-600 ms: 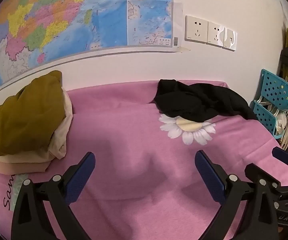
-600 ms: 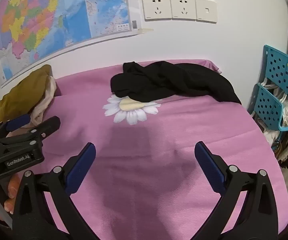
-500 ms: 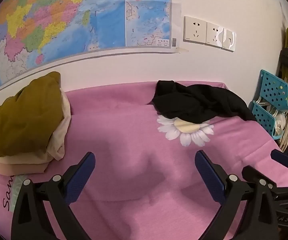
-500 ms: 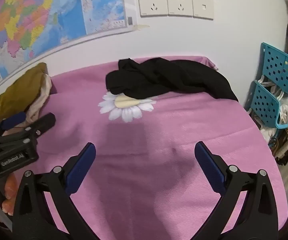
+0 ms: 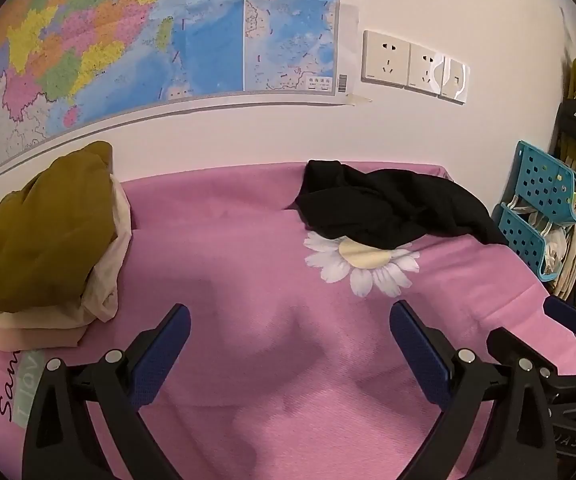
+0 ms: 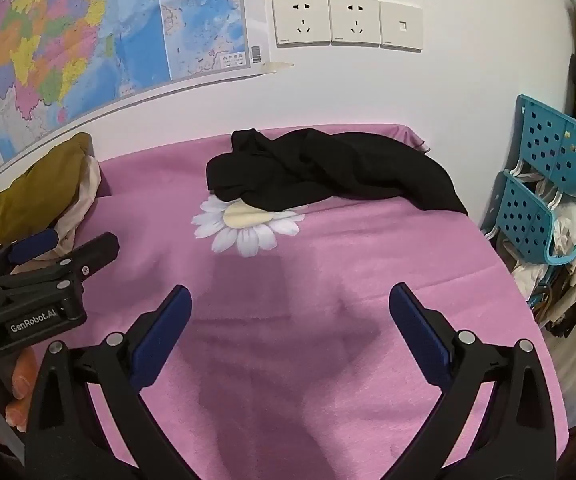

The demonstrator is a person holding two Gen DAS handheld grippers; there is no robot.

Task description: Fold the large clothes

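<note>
Black garment [image 5: 388, 210] lay crumpled at the far side of the pink bed [image 5: 247, 240], against the wall and partly over the printed daisy [image 5: 362, 266]. Both grippers, left [image 5: 290, 334] and right [image 6: 290, 318], hung above bare cover with jaws spread wide, gripping nothing, well short of it. An olive and cream pile [image 5: 43, 236] sat far left.

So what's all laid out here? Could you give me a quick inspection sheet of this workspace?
Surface: pink bedspread with a daisy print.
Job's things: crumpled black garment by the wall, not yet folded.
Clutter: mustard and cream clothes pile at the left.
Grippers: left gripper and right gripper open, empty, above the bedspread.
Cables: nothing seen.
Surroundings: wall map, wall sockets, blue baskets.
</note>
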